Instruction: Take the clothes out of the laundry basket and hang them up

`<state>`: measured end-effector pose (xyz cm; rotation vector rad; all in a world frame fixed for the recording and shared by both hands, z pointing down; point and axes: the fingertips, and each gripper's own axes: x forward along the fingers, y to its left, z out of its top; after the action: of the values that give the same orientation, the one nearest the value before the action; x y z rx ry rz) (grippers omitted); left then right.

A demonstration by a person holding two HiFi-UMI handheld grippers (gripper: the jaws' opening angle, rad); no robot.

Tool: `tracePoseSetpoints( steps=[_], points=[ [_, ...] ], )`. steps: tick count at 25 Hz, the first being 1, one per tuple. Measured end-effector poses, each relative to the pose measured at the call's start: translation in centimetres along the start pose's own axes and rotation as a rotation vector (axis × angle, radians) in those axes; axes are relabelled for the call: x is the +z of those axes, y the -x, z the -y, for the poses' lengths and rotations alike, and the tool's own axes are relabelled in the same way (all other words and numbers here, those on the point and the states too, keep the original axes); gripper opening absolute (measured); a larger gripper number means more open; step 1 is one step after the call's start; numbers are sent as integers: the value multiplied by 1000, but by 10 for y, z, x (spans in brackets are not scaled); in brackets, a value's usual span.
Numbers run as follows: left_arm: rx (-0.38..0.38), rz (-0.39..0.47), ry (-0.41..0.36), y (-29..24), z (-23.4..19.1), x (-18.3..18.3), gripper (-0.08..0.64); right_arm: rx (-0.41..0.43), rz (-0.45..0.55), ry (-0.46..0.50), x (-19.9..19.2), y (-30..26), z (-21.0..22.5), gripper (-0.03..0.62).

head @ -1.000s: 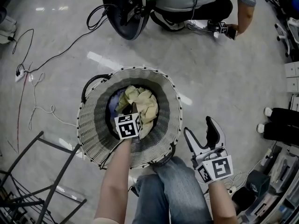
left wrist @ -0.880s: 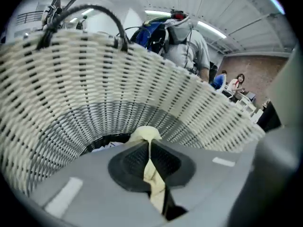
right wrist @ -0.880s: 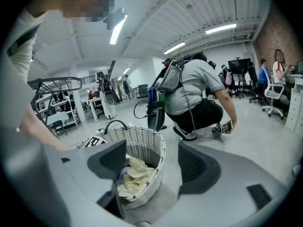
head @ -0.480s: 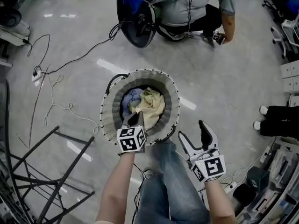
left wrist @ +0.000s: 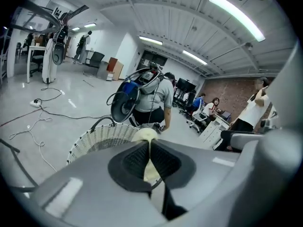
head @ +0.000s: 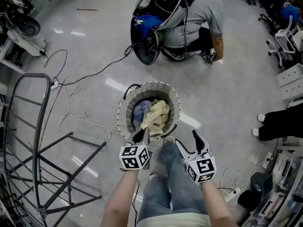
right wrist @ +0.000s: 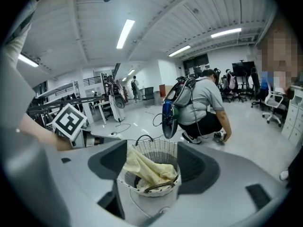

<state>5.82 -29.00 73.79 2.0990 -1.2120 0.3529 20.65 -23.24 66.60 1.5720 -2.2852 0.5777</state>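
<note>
Now the left gripper, clamped tight on the yellow cloth, has lifted it over the basket rim; the right gripper gapes empty, raised too.

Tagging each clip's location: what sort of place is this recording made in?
Most likely an open-plan office or lab rather than a home: office chairs, ceiling strip lights, and cables trailing over a polished floor.

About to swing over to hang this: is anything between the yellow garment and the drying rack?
Nothing visible blocks it. The left hand-held gripper grips the yellow garment, which trails into the basket; toward the drying rack lies only floor with loose cables.
</note>
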Motion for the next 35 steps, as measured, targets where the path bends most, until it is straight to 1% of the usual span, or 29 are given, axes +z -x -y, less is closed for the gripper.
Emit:
tracePoseSetpoints(
  steps=[5, 11, 17, 21, 24, 28, 31, 35],
  points=[
    [-35, 54, -37, 72, 33, 26, 15, 17, 4, 19, 21, 30, -33, 329],
    [-84, 154, -96, 149, 78, 70, 15, 16, 21, 31, 47, 64, -56, 319],
    [-80, 232, -144, 227, 95, 106, 15, 21, 37, 46, 68, 94, -81, 301],
    [-71, 310, -190, 279, 101, 131, 15, 54, 41, 88, 76, 103, -105, 295],
    [-50, 366, -204, 317, 104, 147, 15, 98, 26, 142, 75, 109, -128, 290],
    [-37, 451, -208, 371, 108, 160, 15, 176, -12, 209, 59, 112, -173, 273],
    [-26, 509, -207, 407, 119, 167, 15, 275, -40, 251, 46, 114, -213, 273],
    [-4, 579, -238, 447, 138, 181, 15, 412, -52, 318, 43, 113, -267, 276]
  ],
)
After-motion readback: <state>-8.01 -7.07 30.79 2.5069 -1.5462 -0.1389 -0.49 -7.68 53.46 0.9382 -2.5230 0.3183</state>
